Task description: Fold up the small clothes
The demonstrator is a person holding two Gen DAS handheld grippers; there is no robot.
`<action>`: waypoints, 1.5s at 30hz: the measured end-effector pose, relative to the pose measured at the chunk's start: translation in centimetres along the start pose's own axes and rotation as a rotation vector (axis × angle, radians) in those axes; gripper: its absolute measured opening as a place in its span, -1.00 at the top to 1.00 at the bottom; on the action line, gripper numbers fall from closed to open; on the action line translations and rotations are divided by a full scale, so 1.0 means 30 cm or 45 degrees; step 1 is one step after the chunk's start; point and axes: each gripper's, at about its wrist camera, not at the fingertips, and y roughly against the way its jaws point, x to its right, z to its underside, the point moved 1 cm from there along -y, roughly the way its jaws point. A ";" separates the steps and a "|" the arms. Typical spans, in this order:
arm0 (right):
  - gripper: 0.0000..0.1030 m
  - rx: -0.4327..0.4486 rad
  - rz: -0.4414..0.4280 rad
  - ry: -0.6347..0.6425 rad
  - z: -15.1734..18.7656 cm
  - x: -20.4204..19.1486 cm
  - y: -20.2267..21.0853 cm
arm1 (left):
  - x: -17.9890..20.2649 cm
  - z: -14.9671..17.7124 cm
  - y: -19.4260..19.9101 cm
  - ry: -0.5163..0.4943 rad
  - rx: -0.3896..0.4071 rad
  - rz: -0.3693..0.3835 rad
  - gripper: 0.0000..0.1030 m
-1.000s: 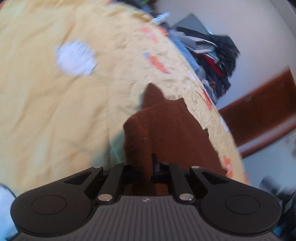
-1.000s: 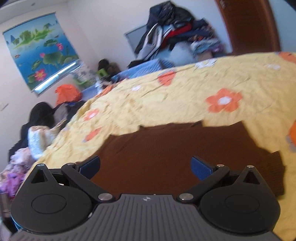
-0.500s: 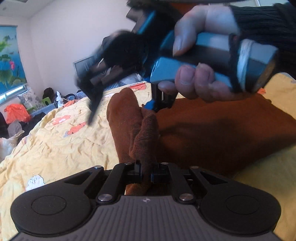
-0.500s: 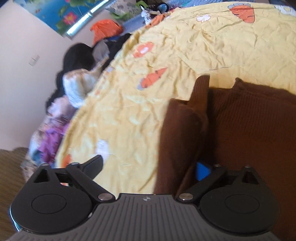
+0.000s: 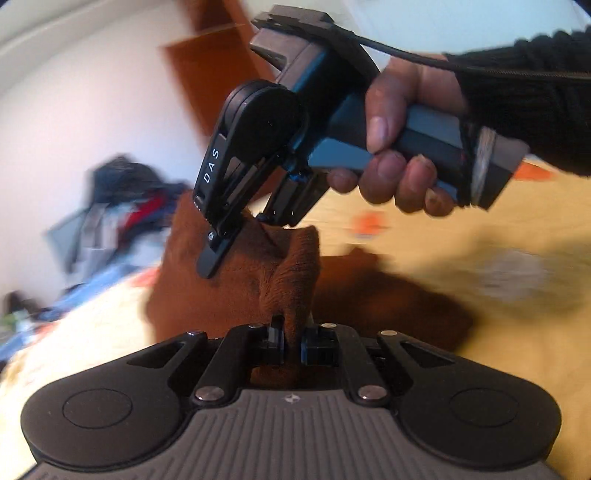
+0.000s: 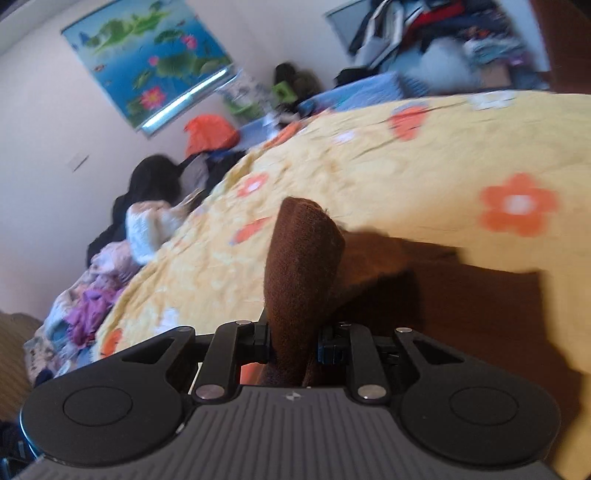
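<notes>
A corner of the brown knitted garment (image 5: 236,280) is clamped in the left claw (image 5: 293,345); the right claw (image 6: 293,345) is closing on a neighbouring fold (both lifted above the yellow flowered bedspread (image 6: 406,177)).

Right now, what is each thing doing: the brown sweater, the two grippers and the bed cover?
Brown sweater: partly lifted, bunched into a fold, the rest lying on the cover.
Left gripper: shut on the sweater.
Right gripper: closing, pressing a fold of sweater between its fingers.
Yellow bed cover: spread out, wrinkled.
Pile of clothes: heaped, unfolded.
</notes>
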 end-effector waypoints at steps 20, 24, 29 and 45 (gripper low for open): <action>0.16 0.129 0.085 -0.398 0.158 0.341 0.105 | 0.006 0.065 0.116 -0.046 0.066 0.271 -0.50; -0.51 0.277 0.098 -0.372 0.215 0.267 0.256 | -0.064 0.166 0.188 -0.029 0.011 0.065 -0.50; -0.49 0.297 0.065 -0.332 0.282 0.159 0.319 | -0.173 0.232 0.183 0.111 -0.103 -0.073 -0.50; 0.71 0.068 0.303 -0.190 0.457 0.123 0.225 | -0.232 0.269 0.131 0.214 -0.129 0.063 0.76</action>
